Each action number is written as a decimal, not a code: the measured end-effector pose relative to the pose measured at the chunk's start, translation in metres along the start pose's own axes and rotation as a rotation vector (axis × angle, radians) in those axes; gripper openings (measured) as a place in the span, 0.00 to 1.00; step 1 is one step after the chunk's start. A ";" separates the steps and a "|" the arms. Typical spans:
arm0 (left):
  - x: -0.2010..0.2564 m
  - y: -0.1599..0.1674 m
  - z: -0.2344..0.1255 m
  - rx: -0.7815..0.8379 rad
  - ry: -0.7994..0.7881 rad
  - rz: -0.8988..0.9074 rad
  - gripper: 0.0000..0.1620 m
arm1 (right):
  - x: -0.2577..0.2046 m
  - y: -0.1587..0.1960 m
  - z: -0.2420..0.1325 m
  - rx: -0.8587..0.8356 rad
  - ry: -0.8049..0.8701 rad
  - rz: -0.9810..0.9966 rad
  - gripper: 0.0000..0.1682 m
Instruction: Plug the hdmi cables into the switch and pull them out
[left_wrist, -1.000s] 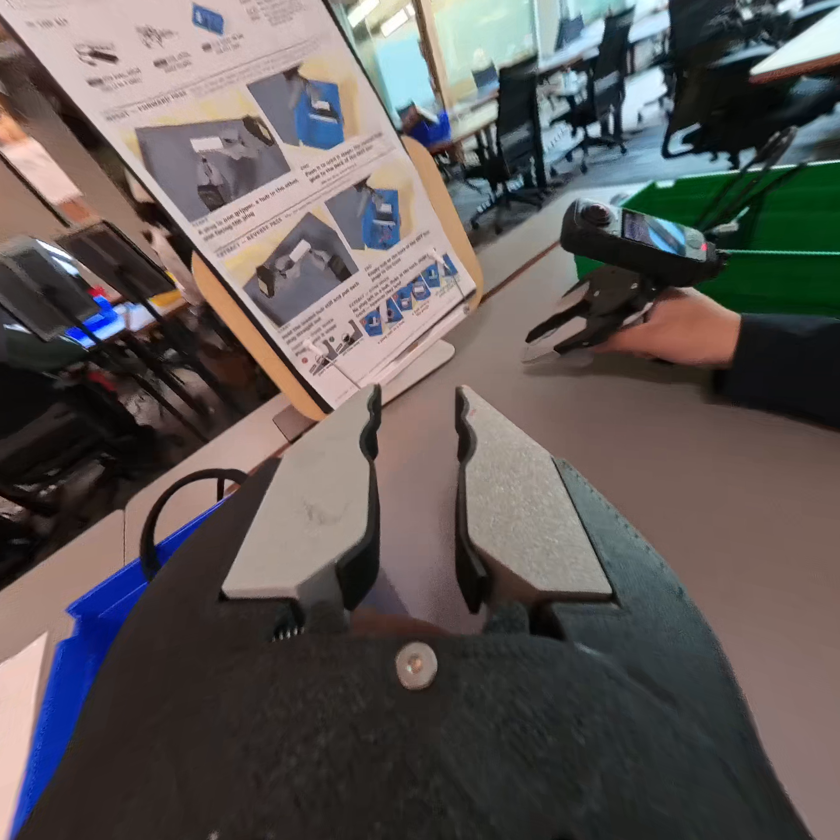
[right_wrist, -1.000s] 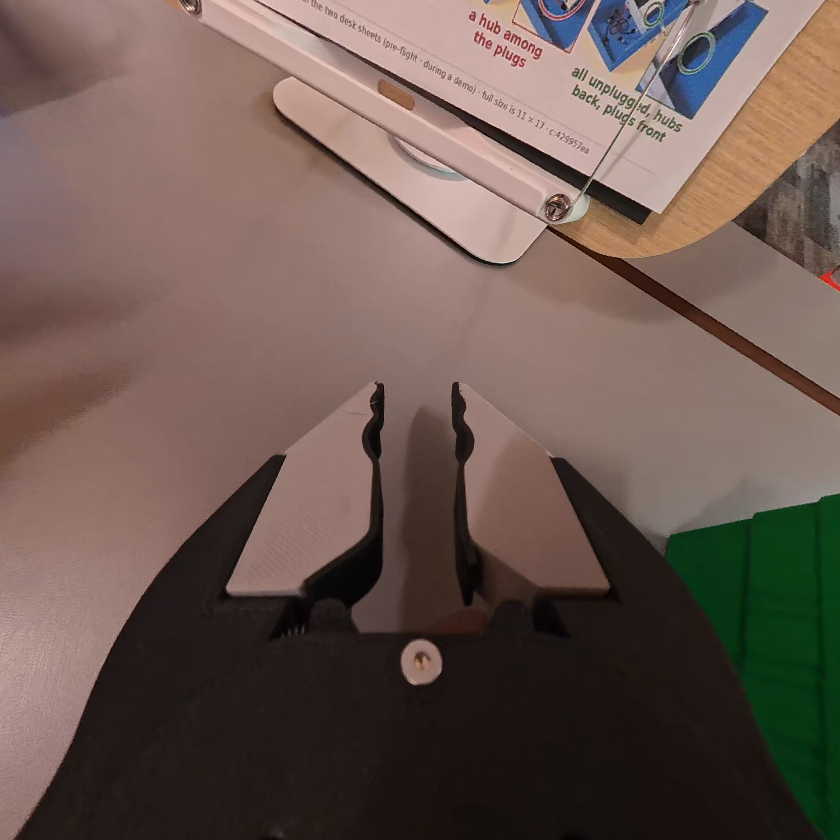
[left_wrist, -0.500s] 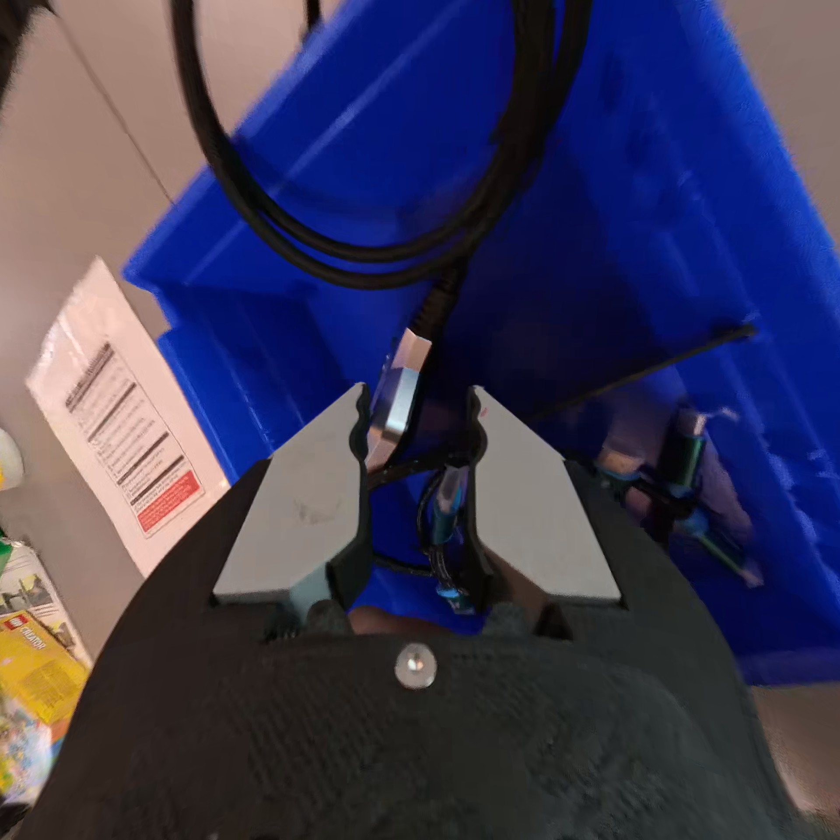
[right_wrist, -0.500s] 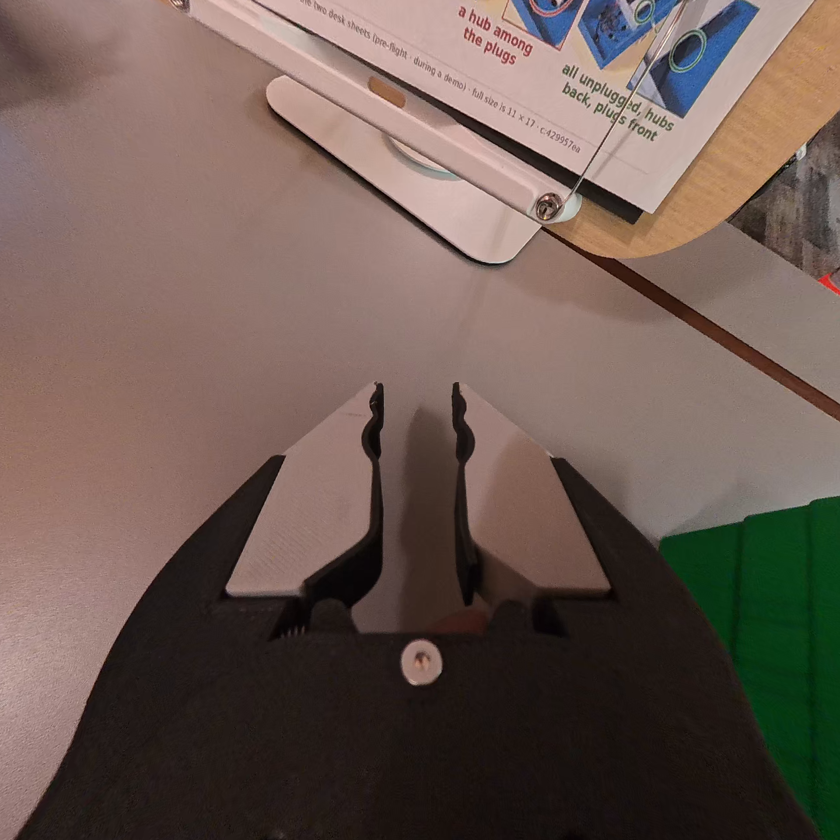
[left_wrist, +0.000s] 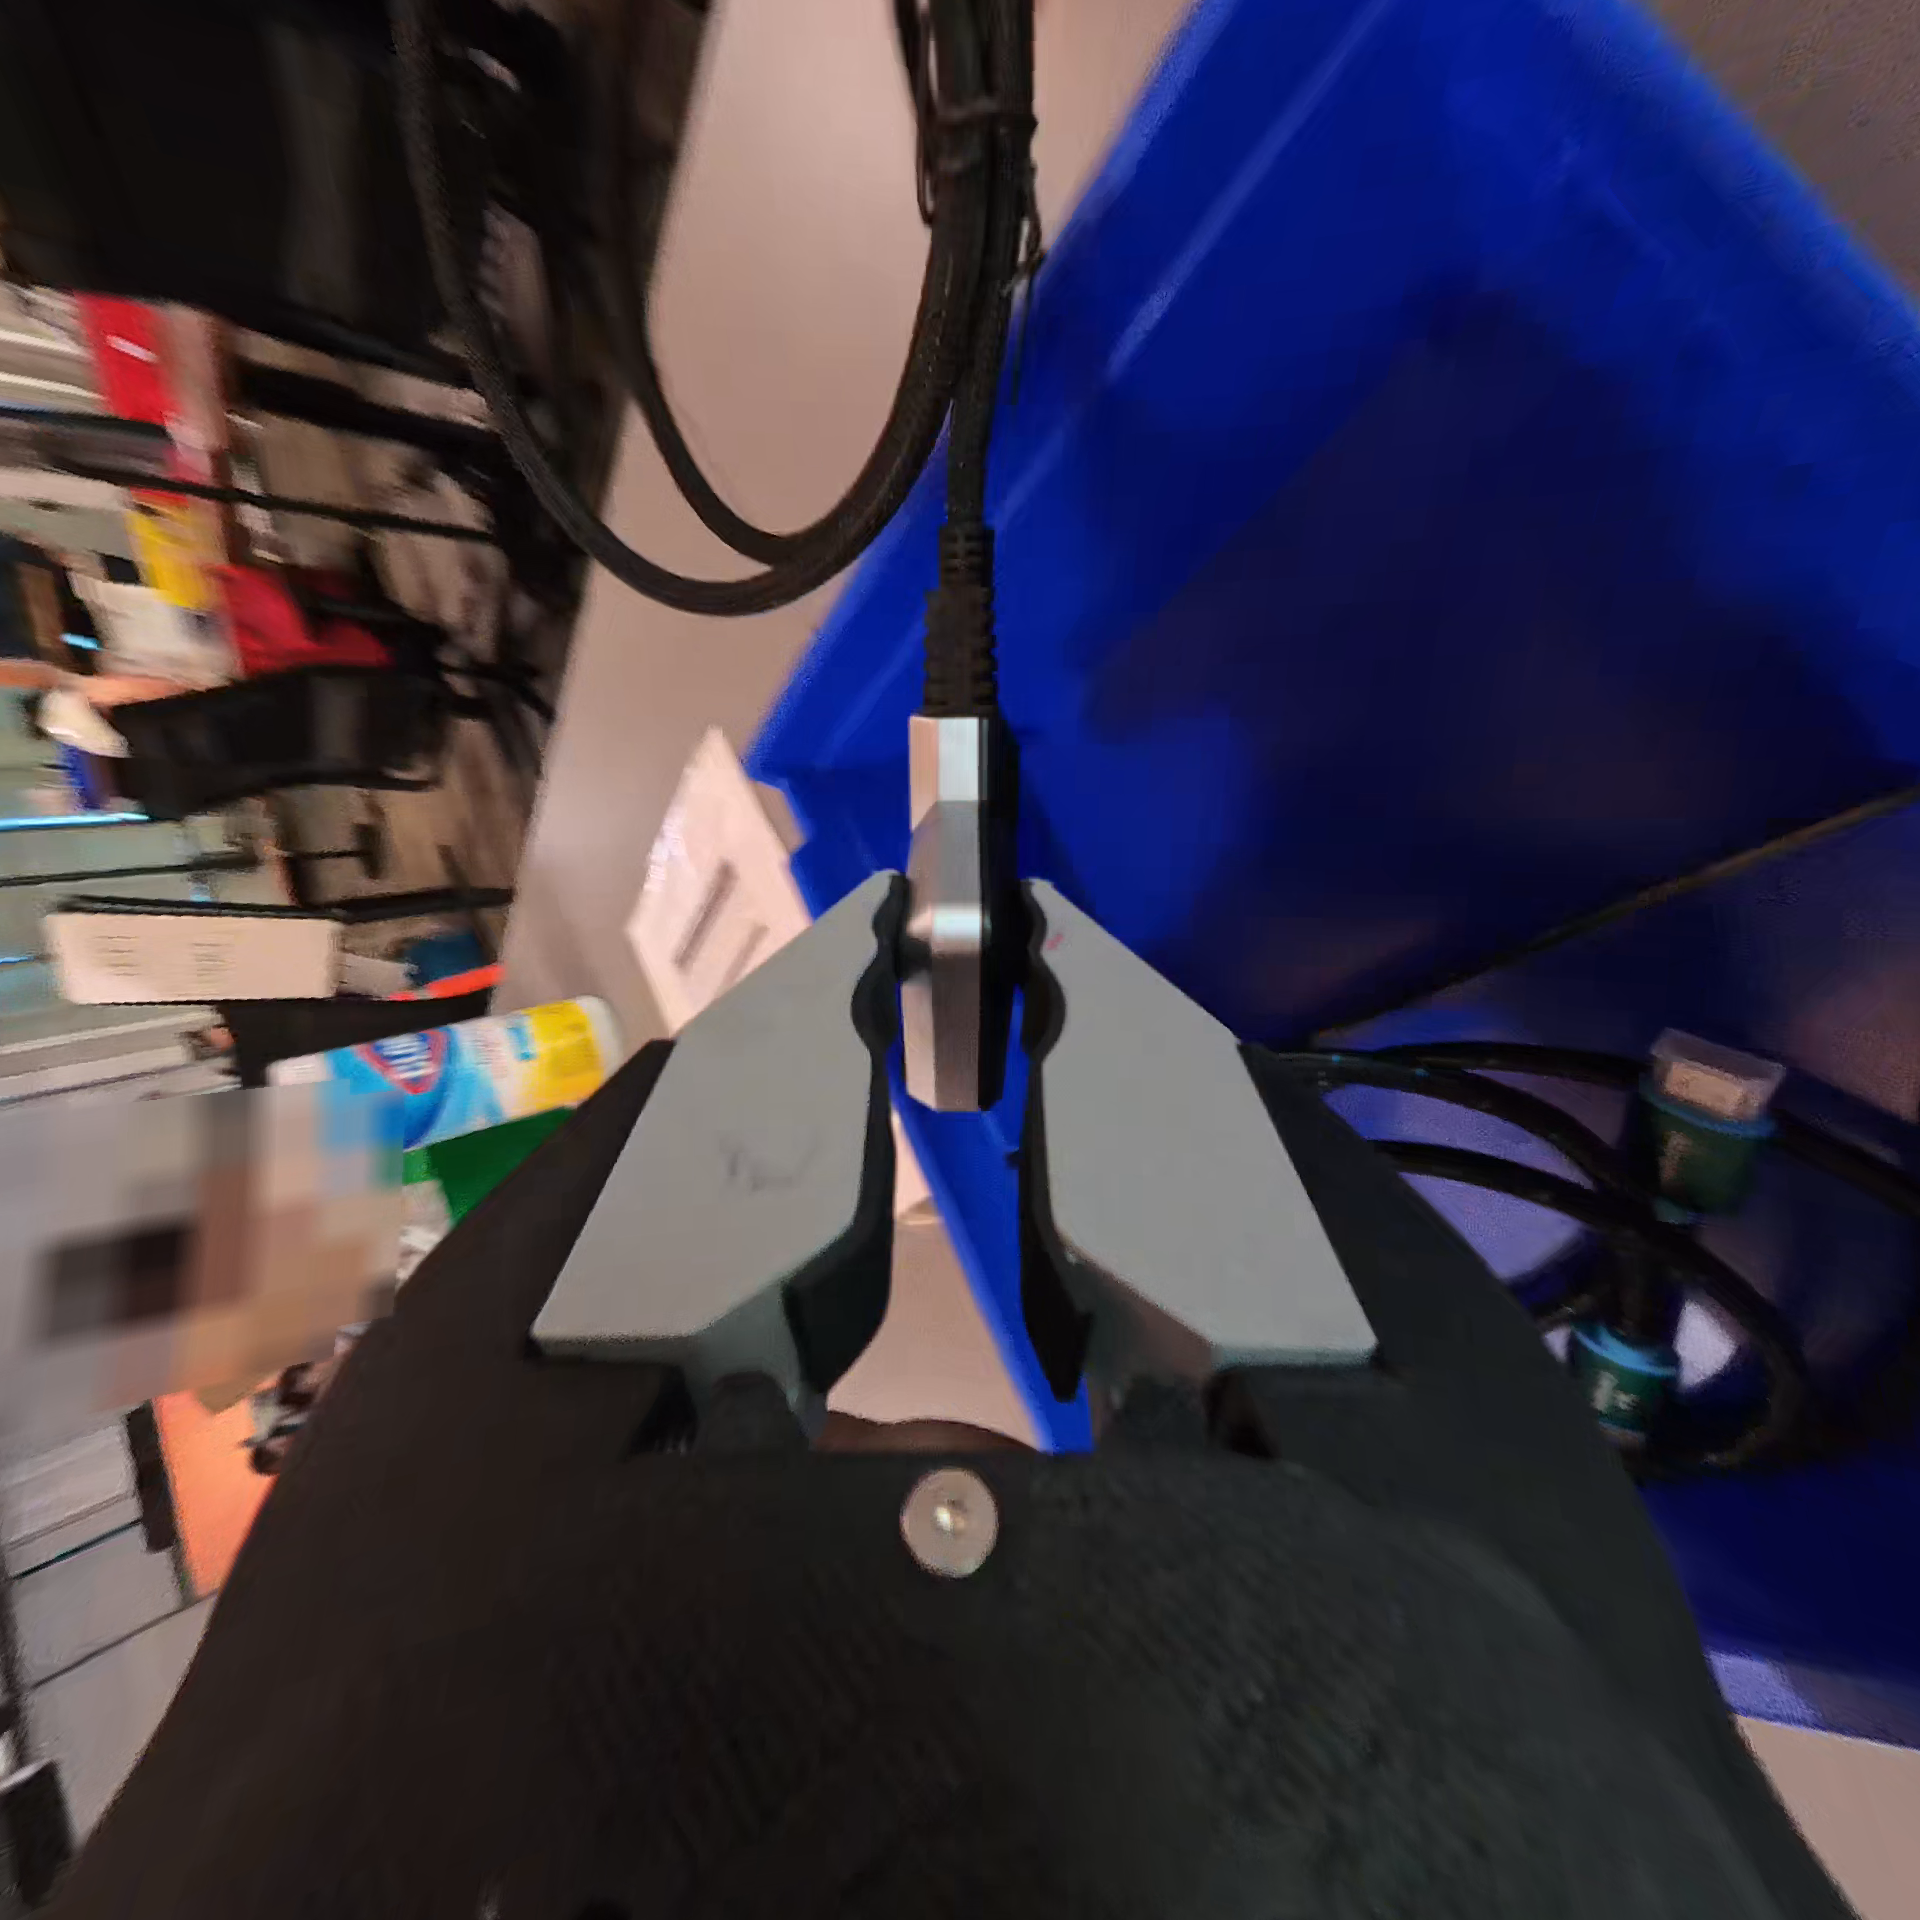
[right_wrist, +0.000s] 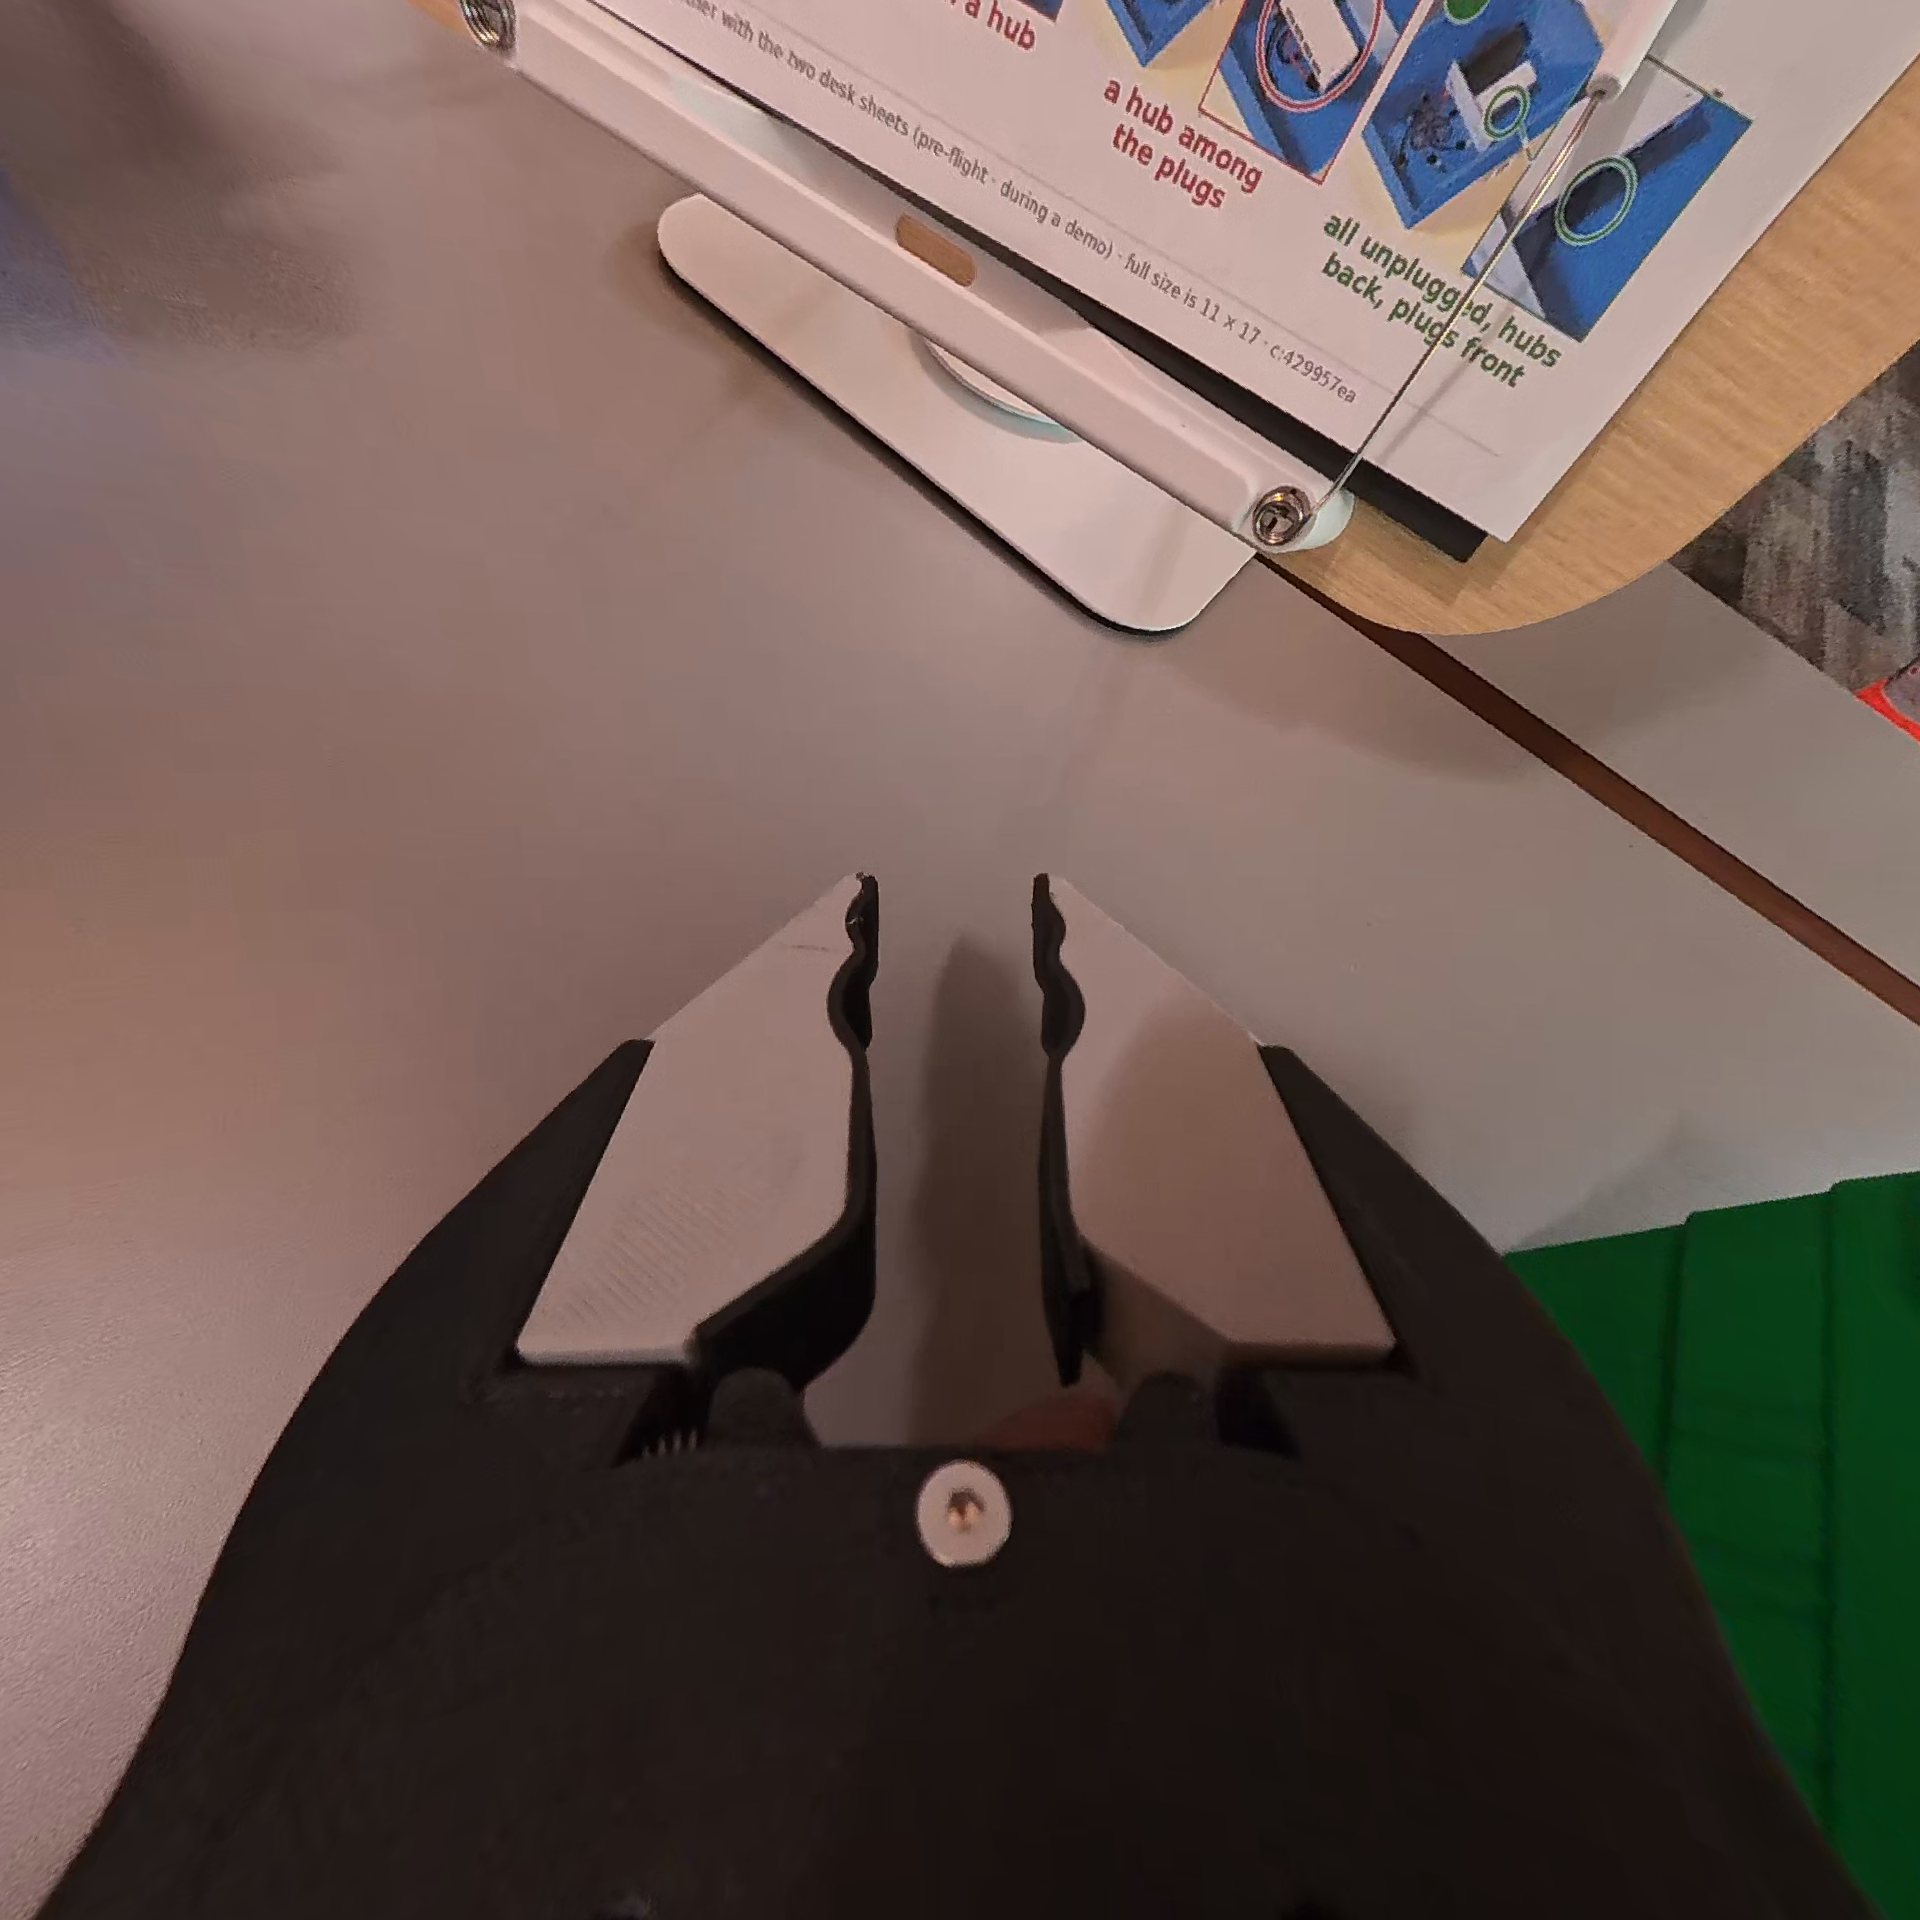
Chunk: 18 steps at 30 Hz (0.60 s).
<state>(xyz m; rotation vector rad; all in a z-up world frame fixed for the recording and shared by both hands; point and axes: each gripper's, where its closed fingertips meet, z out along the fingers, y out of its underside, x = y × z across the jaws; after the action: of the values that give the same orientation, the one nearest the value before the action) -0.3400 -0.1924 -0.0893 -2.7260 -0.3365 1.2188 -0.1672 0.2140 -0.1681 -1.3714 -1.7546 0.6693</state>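
Left gripper (left_wrist: 954, 914): fingers clamped on the silver HDMI plug (left_wrist: 948, 925), its black braided cable (left_wrist: 966, 364) running off far.
Blue bin (left_wrist: 1455, 520): behind the plug; more cables with green-collared plugs (left_wrist: 1699, 1143) lie inside at right.
Right gripper (right_wrist: 954, 904): fingers apart, holding nothing, above the grey worktop (right_wrist: 416, 675).
Far: white stand (right_wrist: 956, 416) holding a printed sheet (right_wrist: 1299, 135).
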 end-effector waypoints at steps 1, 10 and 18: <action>-0.009 -0.003 -0.011 0.028 -0.052 0.002 0.12 | -0.001 -0.001 -0.001 0.003 -0.003 0.000 0.16; -0.009 -0.048 -0.115 0.321 -0.589 0.214 0.11 | -0.037 -0.034 -0.024 0.177 -0.192 -0.014 0.18; 0.124 -0.125 -0.157 0.632 -0.652 0.366 0.11 | -0.121 -0.091 -0.147 0.612 -0.757 -0.147 0.18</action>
<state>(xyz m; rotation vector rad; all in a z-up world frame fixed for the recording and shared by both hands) -0.1601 -0.0452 -0.0473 -1.8465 0.4457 1.8900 -0.0815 0.0631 -0.0472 -0.5797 -1.9217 1.6255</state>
